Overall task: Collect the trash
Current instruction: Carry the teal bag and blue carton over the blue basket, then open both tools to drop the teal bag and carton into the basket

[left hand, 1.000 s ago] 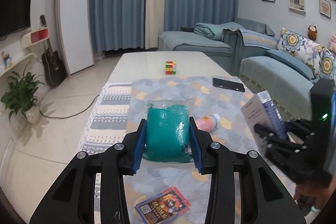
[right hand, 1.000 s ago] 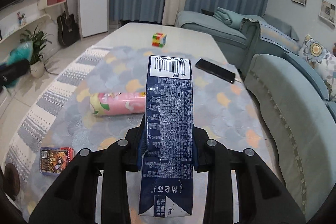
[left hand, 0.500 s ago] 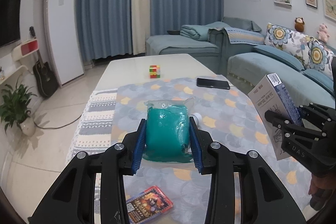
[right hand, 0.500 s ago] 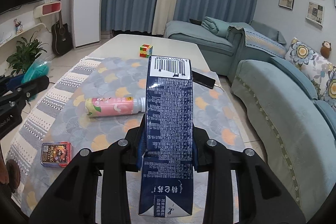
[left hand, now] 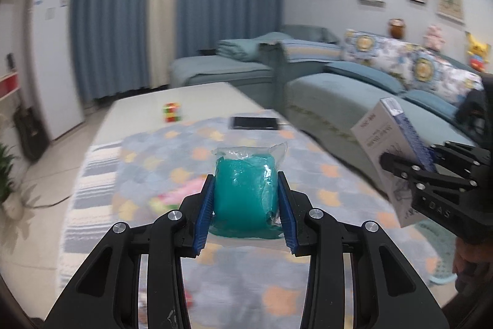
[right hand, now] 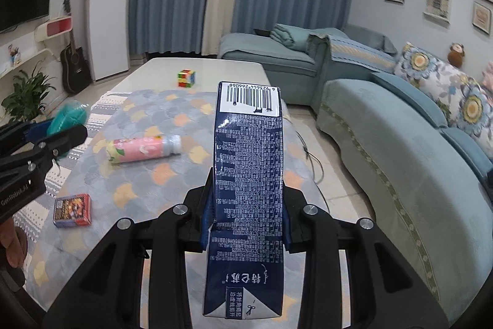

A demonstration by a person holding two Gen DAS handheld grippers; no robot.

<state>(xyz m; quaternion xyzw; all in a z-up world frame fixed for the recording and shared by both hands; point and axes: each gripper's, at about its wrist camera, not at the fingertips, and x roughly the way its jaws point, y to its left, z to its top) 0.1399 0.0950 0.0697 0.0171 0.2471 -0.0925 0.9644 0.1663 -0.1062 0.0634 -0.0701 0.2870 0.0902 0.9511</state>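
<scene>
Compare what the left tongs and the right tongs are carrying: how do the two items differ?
The teal pouch in the left tongs is soft, rounded and wrapped in clear plastic; the milk carton in the right tongs is a rigid, flat-sided box. The pouch is plain teal; the carton is dark blue with white print and a barcode. The carton reaches well past its fingers; the pouch barely does. Both are clamped, off the table.

The left hand-held gripper [left hand: 245, 207] is clamping a soft teal-filled clear plastic pouch [left hand: 245, 193] between its blue pads, above the bench [left hand: 148, 110] with its patterned grey cloth [left hand: 308, 174]. At the right edge, the right hand-held gripper [left hand: 409, 167] is gripping a white and blue paper carton [left hand: 379, 141], tilted. A multicoloured puzzle cube [left hand: 172, 112] and a black flat phone [left hand: 255, 122] are lying farther back on the bench, well apart.
</scene>
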